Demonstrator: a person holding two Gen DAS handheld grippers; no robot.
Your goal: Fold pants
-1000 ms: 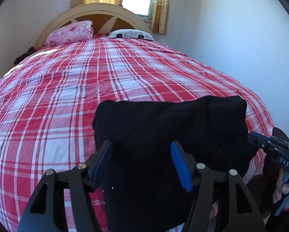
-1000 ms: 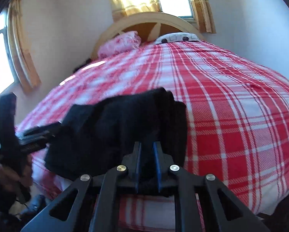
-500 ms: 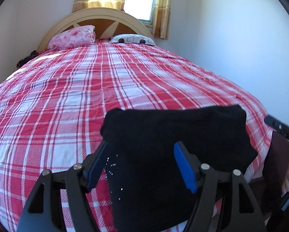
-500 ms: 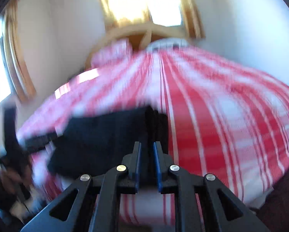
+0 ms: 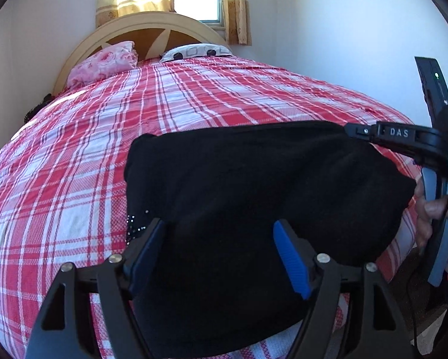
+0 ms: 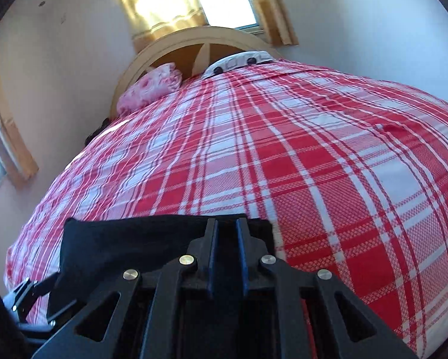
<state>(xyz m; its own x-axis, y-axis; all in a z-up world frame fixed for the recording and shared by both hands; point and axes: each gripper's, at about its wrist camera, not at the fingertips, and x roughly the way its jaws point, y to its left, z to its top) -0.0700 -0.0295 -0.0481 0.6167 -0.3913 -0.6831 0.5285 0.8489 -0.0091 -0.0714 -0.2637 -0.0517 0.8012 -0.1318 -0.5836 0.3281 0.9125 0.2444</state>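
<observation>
The black pants (image 5: pixel 254 173) lie folded into a thick block on the red plaid bed (image 5: pixel 74 164), near its foot edge. My left gripper (image 5: pixel 218 224) hovers over their near edge, jaws opening wide. The cloth lies between and under the blue pads (image 5: pixel 290 257), which do not press on it. My right gripper (image 5: pixel 352 130), held by a hand (image 5: pixel 433 209), reaches the pants' far right corner. In the right wrist view that gripper (image 6: pixel 226 223) pinches the edge of the pants (image 6: pixel 134 239), jaws closing tight on the fabric. The left gripper (image 6: pixel 29 293) shows at the lower left.
A pink pillow (image 5: pixel 104 65) and a white patterned pillow (image 5: pixel 194 52) lie against the arched headboard (image 5: pixel 146 22) under a curtained window. A white wall runs along the bed's right side. The plaid sheet (image 6: pixel 313 164) stretches beyond the pants.
My left jaws have spread wider and sit closer over the pants. The right gripper has swung in to the pants' far right corner, still pinching the fabric, which now lies flatter.
</observation>
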